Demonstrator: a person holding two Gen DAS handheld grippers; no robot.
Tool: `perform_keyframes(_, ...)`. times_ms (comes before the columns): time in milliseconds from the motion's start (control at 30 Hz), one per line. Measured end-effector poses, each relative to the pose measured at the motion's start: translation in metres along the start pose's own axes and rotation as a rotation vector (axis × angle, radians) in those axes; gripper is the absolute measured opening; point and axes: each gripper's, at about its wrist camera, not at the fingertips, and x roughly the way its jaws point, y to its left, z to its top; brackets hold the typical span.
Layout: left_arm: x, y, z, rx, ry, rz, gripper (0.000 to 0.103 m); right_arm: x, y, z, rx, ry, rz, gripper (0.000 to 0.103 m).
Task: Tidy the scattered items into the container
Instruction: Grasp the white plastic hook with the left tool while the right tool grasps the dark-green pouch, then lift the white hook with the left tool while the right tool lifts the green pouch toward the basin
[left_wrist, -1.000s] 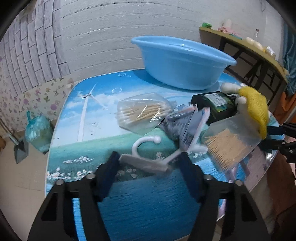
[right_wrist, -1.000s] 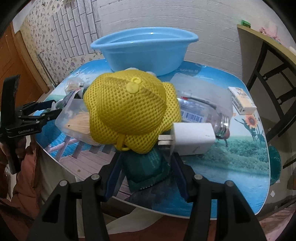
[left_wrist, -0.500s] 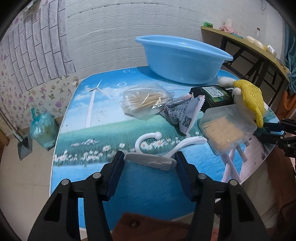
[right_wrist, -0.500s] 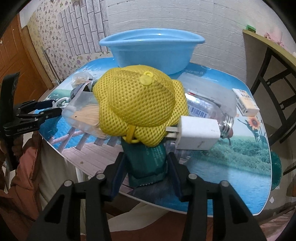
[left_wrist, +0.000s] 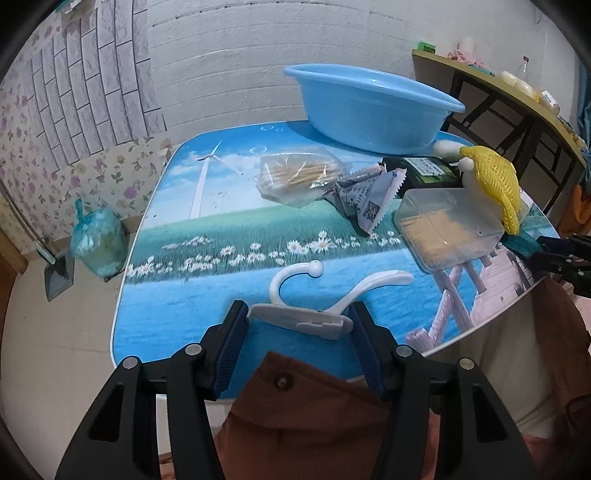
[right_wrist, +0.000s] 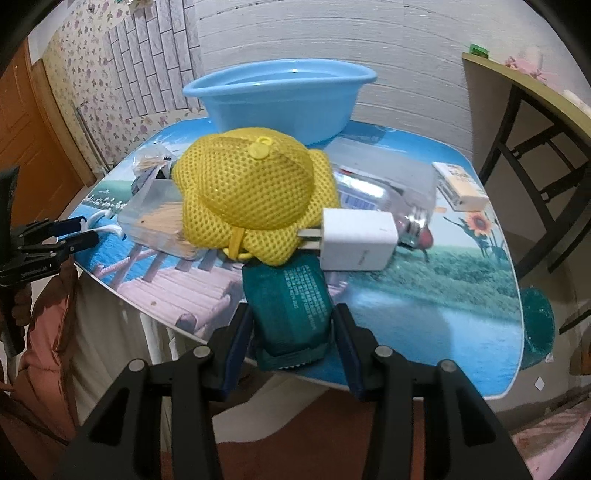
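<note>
Clamping the white hook clip (left_wrist: 301, 317) by its flat base, your left gripper (left_wrist: 297, 325) keeps the curved hook free ahead. Your right gripper (right_wrist: 291, 328) pinches the green packet (right_wrist: 291, 306) at its near end, below the yellow mesh hat (right_wrist: 251, 192). The blue basin (left_wrist: 373, 107) waits at one o'clock, across the table (left_wrist: 177, 229).

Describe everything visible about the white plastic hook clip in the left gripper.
The white hook clip is smooth, glossy plastic: a flat, greyish-white clamp body, a curved hook ending in a small ball, and a long tapered arm pointing right. It lies sideways between the left gripper fingers, whose blue pads press on both ends of the body. It sits low over the near edge of the picture-printed table; whether it touches the table is unclear.
</note>
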Motion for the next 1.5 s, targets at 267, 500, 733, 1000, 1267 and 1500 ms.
perform_keyframes(267, -0.005, -0.01, -0.007, 0.01, 0.012, -0.014, 0.059, 0.0, 0.0, -0.003, 0.016, 0.029, 0.008, 0.045)
perform_keyframes(500, 0.0, -0.01, -0.004, 0.011, 0.013, -0.007, 0.069, 0.002, 0.015, -0.004, -0.046, 0.036, 0.038, 0.047)
perform_keyframes(733, 0.004, -0.009, -0.001, 0.014, -0.018, -0.009, 0.07, 0.006, 0.02, -0.002, -0.085, 0.029, 0.019, 0.05)
perform_keyframes(1000, 0.002, -0.001, 0.001, -0.033, -0.036, -0.013, 0.056, 0.003, 0.019, -0.003, -0.084, 0.006, 0.048, 0.044)
perform_keyframes(1267, -0.013, 0.004, 0.011, -0.066, -0.069, -0.017, 0.056, -0.012, 0.039, 0.004, -0.145, -0.048, 0.142, 0.043)
perform_keyframes(1500, -0.027, 0.005, 0.022, -0.093, -0.107, -0.022, 0.056, -0.021, 0.058, 0.011, -0.192, -0.078, 0.214, 0.043)
